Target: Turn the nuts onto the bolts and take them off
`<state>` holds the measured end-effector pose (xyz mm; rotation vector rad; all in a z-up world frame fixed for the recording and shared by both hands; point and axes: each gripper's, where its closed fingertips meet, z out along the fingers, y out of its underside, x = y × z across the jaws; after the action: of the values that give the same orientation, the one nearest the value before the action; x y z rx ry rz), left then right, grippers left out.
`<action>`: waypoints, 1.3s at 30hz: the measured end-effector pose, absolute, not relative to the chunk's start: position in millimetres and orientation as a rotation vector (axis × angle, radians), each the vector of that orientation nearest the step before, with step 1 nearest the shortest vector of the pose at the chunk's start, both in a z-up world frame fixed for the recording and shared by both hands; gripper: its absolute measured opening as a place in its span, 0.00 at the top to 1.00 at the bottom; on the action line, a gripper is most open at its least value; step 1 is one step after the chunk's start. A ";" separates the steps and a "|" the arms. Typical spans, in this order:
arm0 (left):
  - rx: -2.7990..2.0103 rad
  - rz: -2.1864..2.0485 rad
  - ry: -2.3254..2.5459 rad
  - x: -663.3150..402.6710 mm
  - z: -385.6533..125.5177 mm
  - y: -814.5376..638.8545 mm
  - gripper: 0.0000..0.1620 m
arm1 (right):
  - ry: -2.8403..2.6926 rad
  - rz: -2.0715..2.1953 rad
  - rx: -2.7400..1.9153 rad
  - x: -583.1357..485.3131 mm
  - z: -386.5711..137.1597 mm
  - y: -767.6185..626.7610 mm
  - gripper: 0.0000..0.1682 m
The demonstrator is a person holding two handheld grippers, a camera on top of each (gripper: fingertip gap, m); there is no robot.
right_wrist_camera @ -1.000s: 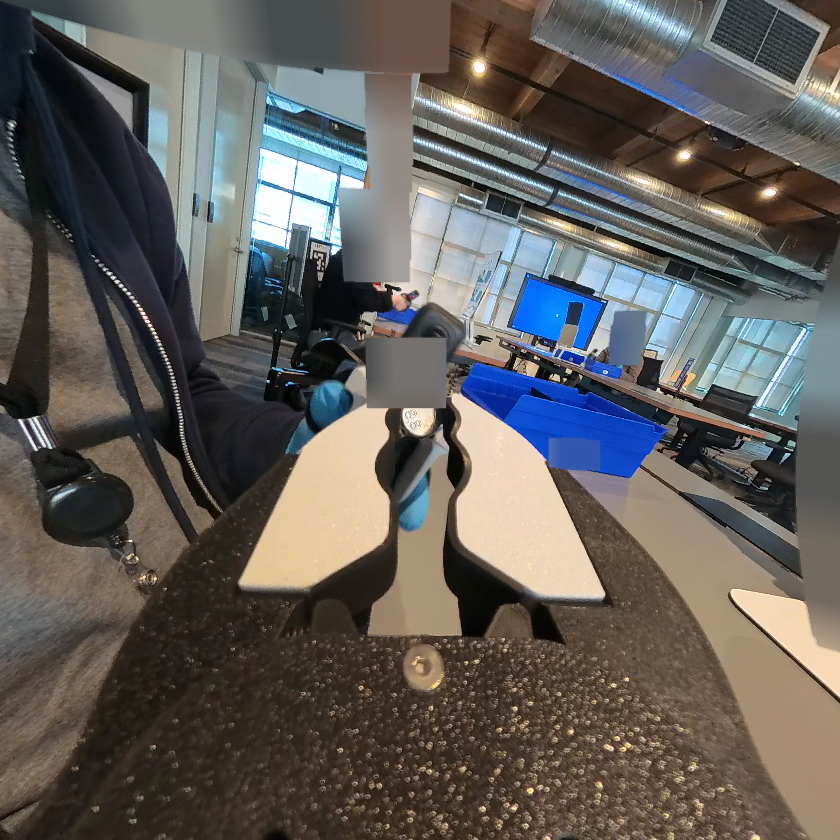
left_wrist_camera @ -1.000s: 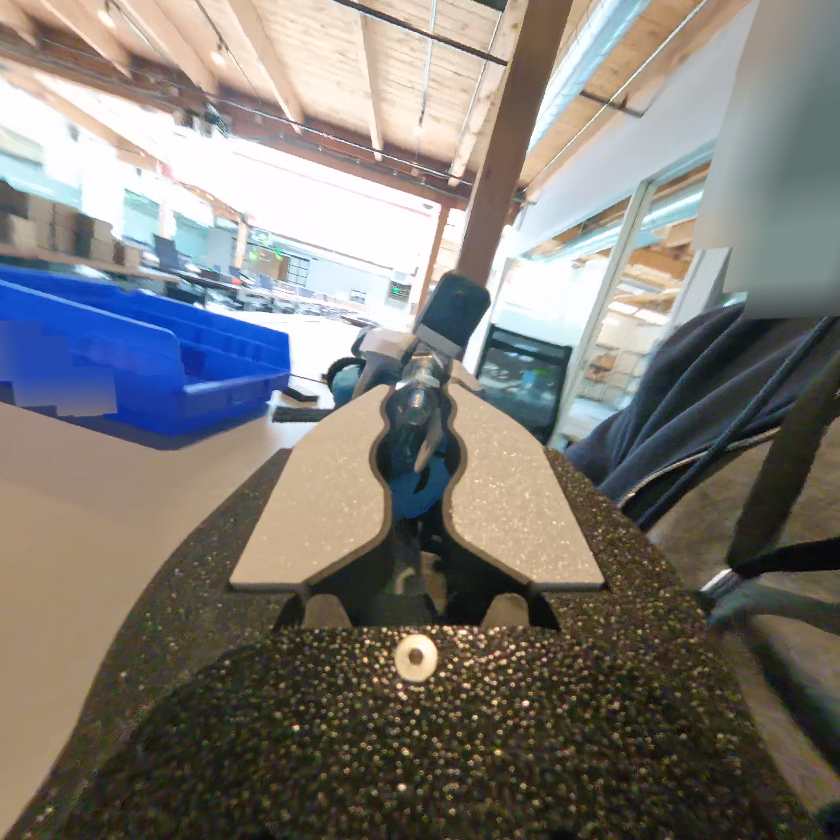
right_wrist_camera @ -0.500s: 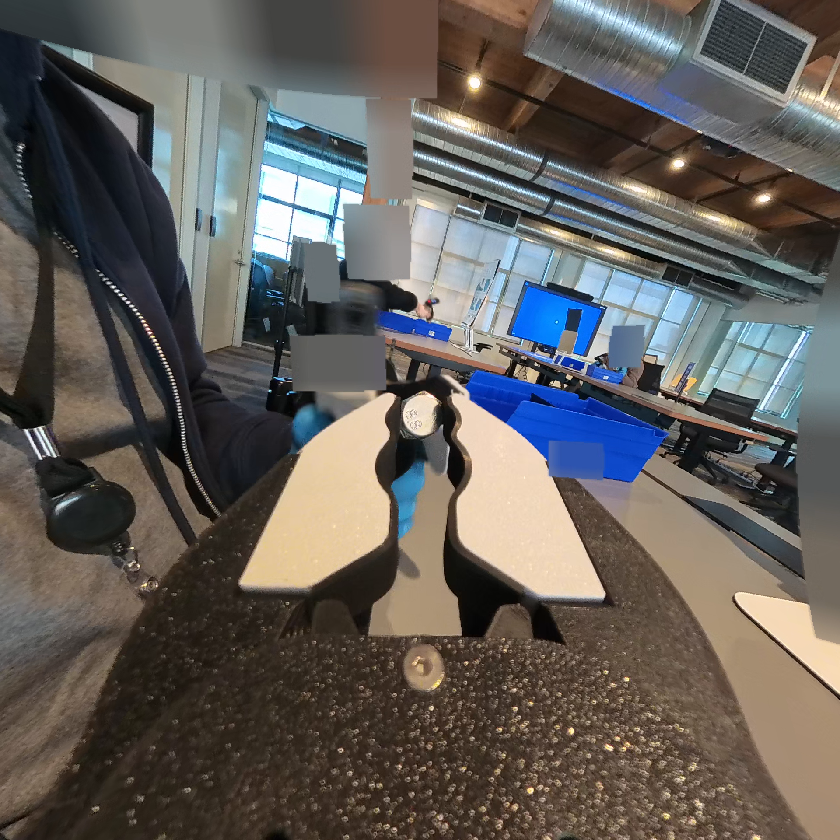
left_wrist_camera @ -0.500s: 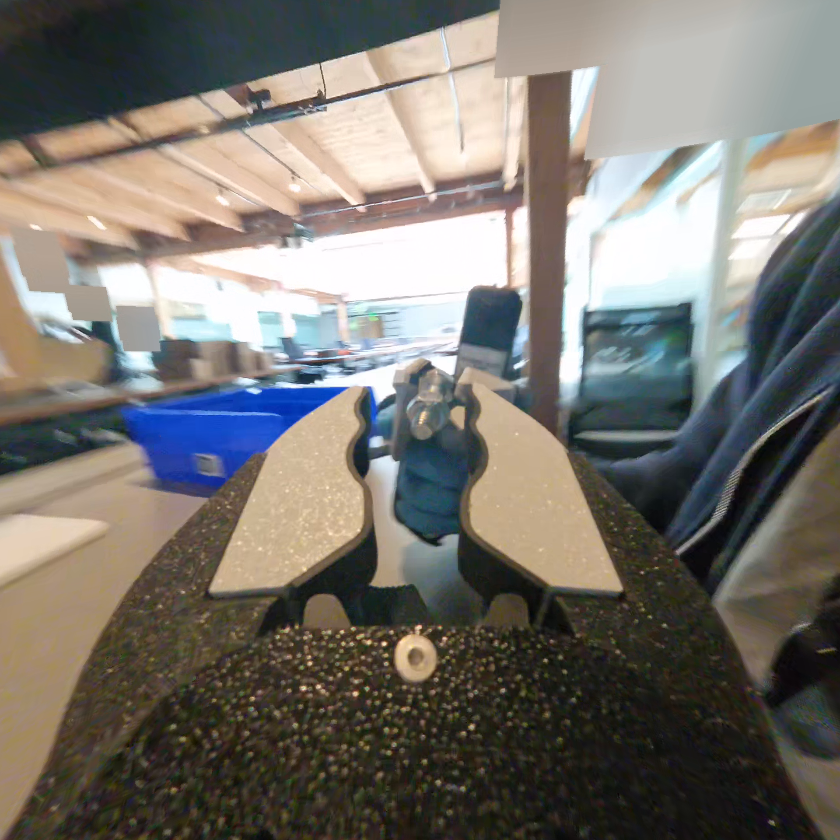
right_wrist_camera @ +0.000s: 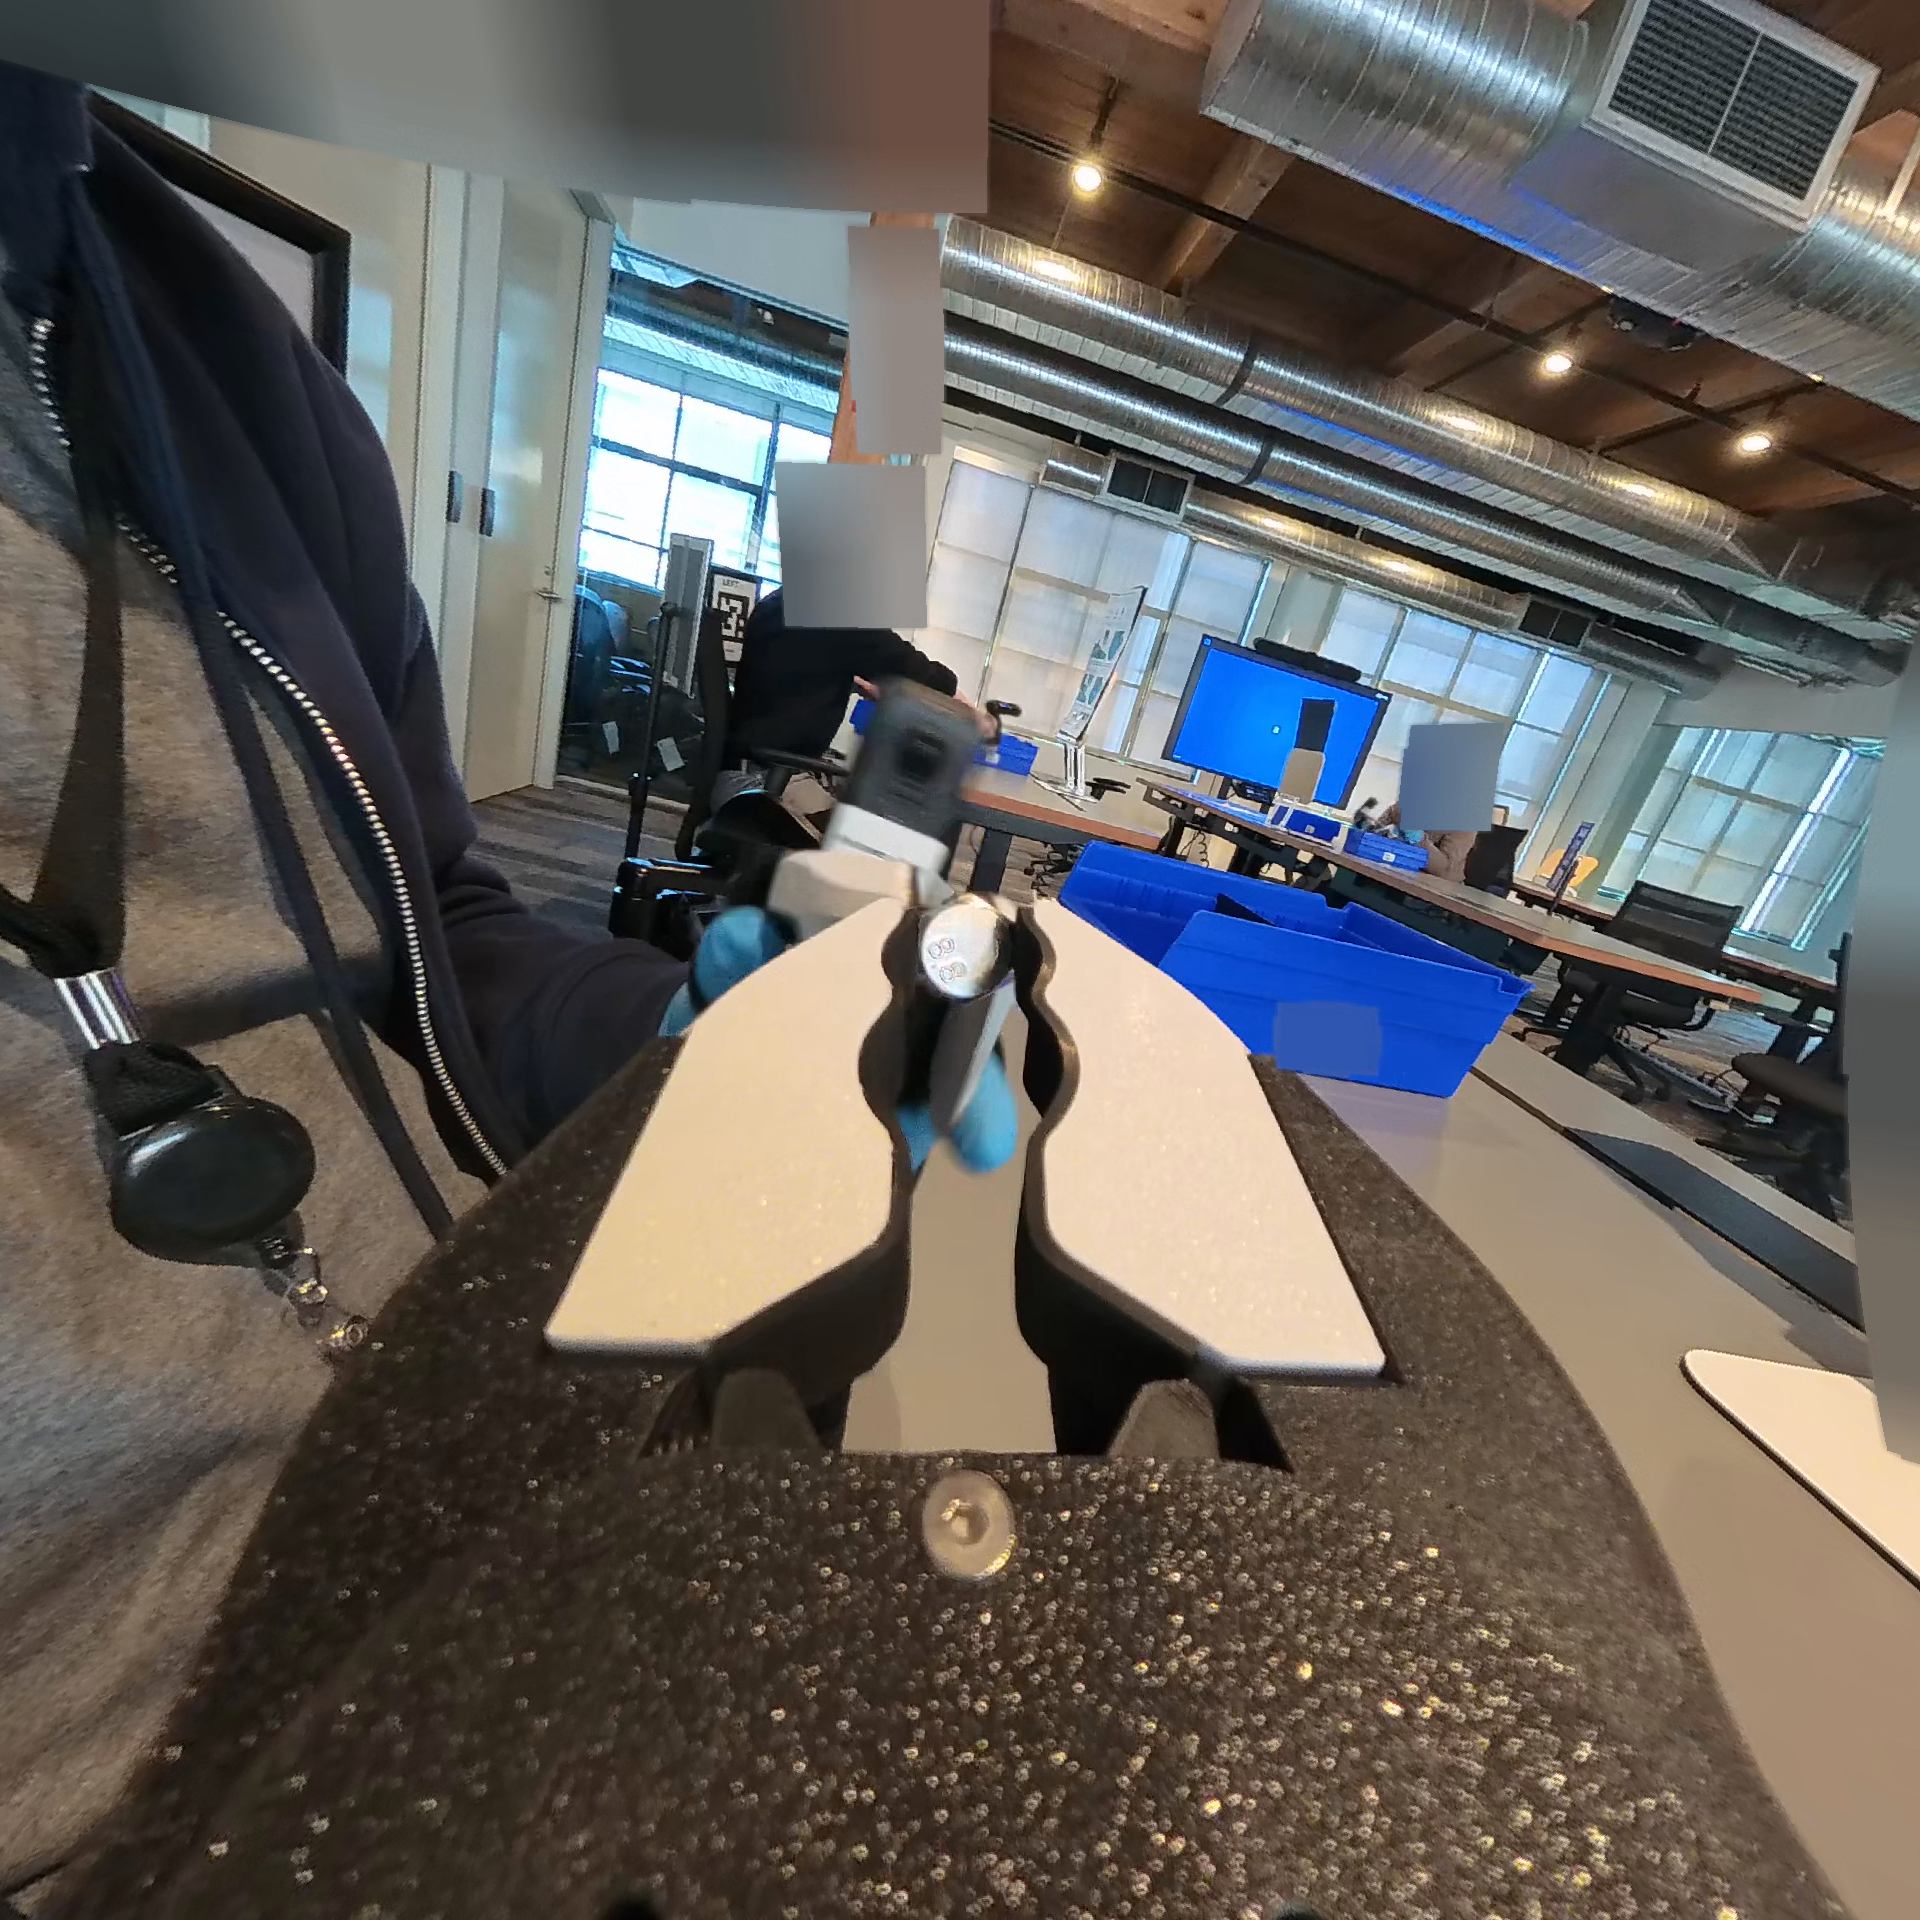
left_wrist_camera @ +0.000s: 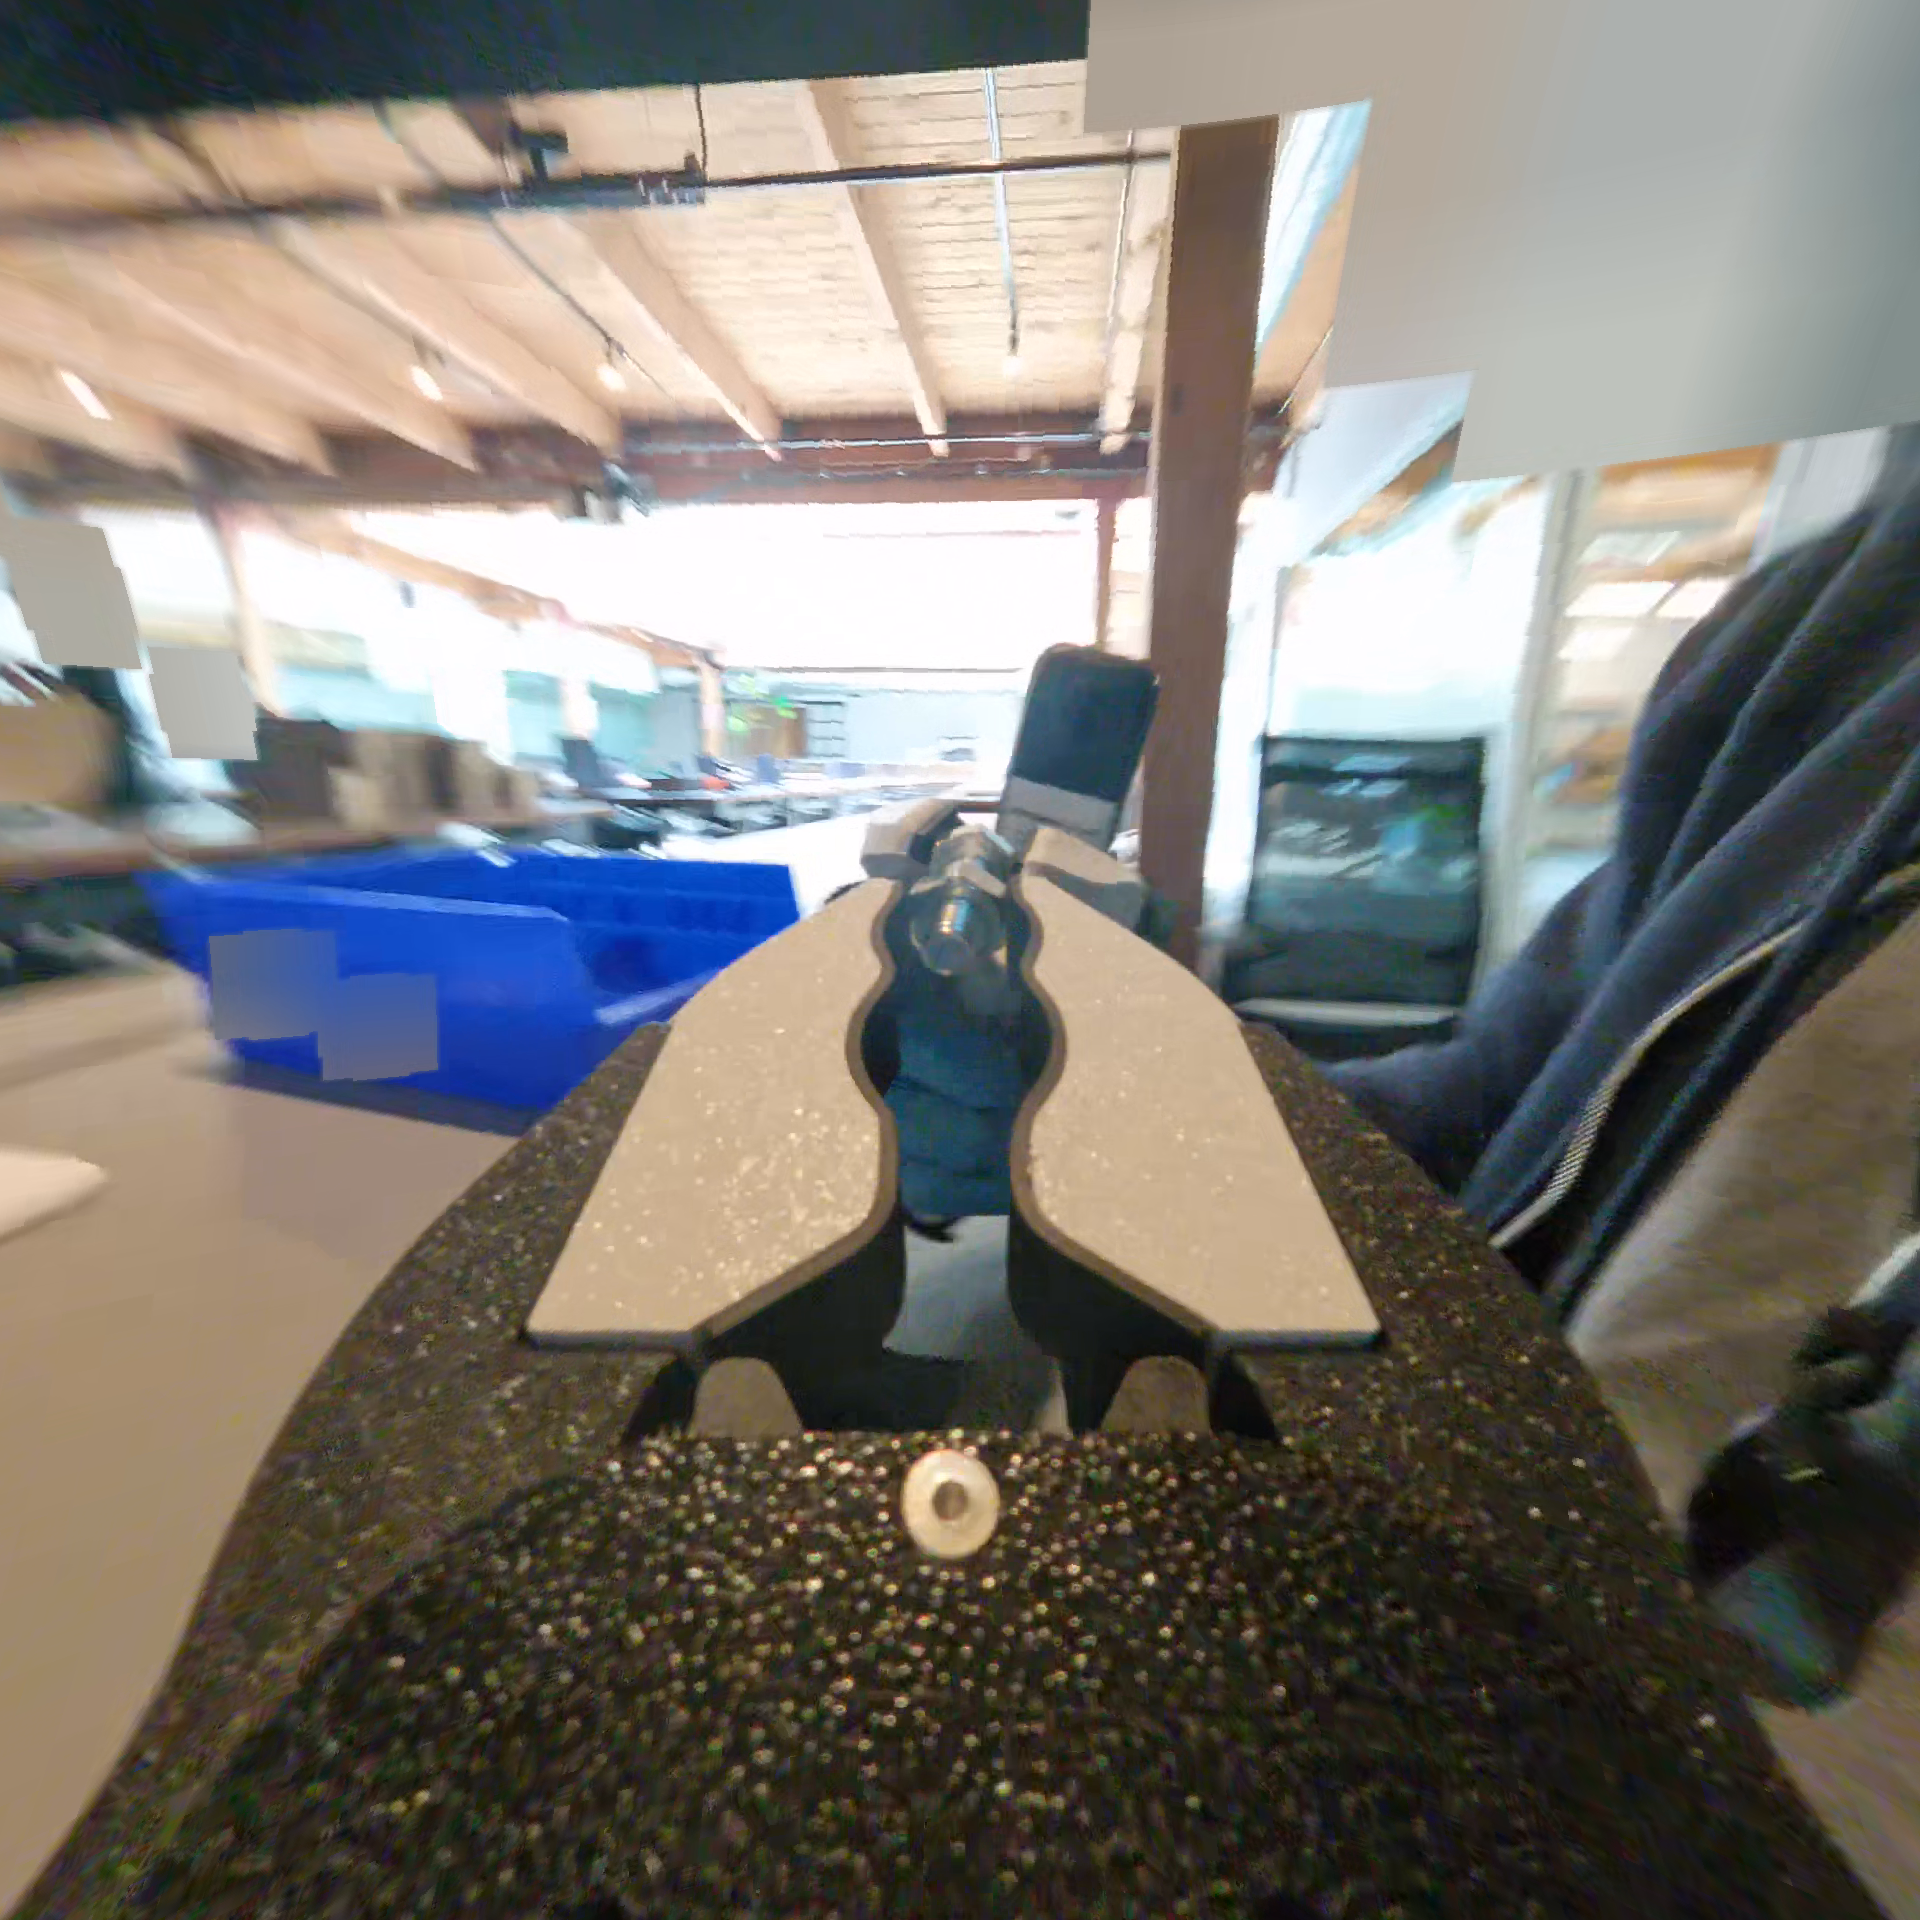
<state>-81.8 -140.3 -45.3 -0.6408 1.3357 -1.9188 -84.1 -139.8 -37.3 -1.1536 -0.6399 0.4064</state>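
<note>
A steel bolt is held in the air between my two grippers, which face each other tip to tip. My right gripper (right_wrist_camera: 956, 930) is shut on the bolt; the round bolt head (right_wrist_camera: 958, 958) faces that camera. In the left wrist view, my left gripper (left_wrist_camera: 956, 920) is closed around the nut on the bolt's threaded end (left_wrist_camera: 951, 930). The right gripper's grey fingers (left_wrist_camera: 1075, 883) show just behind it. The left gripper's grey body (right_wrist_camera: 847, 883) shows behind the bolt in the right wrist view. A blue-gloved hand (right_wrist_camera: 971, 1138) shows below.
A blue plastic bin (left_wrist_camera: 468, 966) stands on the grey table (left_wrist_camera: 156, 1299), also in the right wrist view (right_wrist_camera: 1330, 987). The person's dark jacket (left_wrist_camera: 1714, 883) is close on one side. A white sheet (right_wrist_camera: 1808, 1444) lies on the table. A wooden post (left_wrist_camera: 1205, 520) stands behind.
Half a second ago my left gripper's jaws stood open beside the bolt end; they have now closed on the nut again. The right gripper has kept its hold on the bolt.
</note>
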 end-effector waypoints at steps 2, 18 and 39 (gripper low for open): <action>-0.488 -1.595 1.354 -81.1 -48.9 -141.1 0.90 | -0.643 0.411 -1.151 -84.6 -37.2 -140.6 0.90; -0.810 -2.209 1.326 -82.3 -44.2 -133.1 0.78 | -0.633 0.407 -1.146 -82.8 -35.8 -140.5 0.90; -0.507 -1.657 1.290 -84.5 -39.9 -140.4 0.80 | -0.630 0.417 -1.134 -82.8 -33.9 -142.1 0.90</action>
<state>-84.5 -140.4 -39.9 -0.5071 1.2904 -1.6570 -82.8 -142.1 -33.9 -1.1342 -0.6298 0.4173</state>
